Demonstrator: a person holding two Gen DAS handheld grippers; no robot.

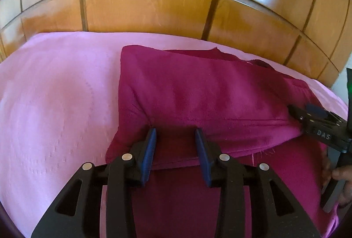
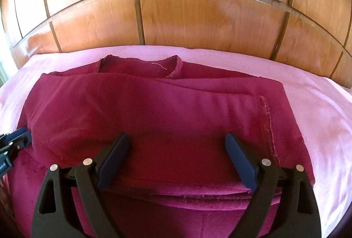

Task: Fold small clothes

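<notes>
Left claw [image 1: 176,139] half-open, right claw [image 2: 177,145] wide, both over folded magenta garment [image 2: 154,110].

Glossy wood-panelled headboard [image 2: 198,18] with bright glare up top; pink bed sheet [image 1: 55,106] right below it.

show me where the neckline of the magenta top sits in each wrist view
Left wrist: the neckline sits right of centre at the garment's far edge, mostly hidden.
Right wrist: the neckline is centre-top, clearly open, a loose white thread on it.
Shared landmark: the wooden headboard behind the pink sheet.
</notes>
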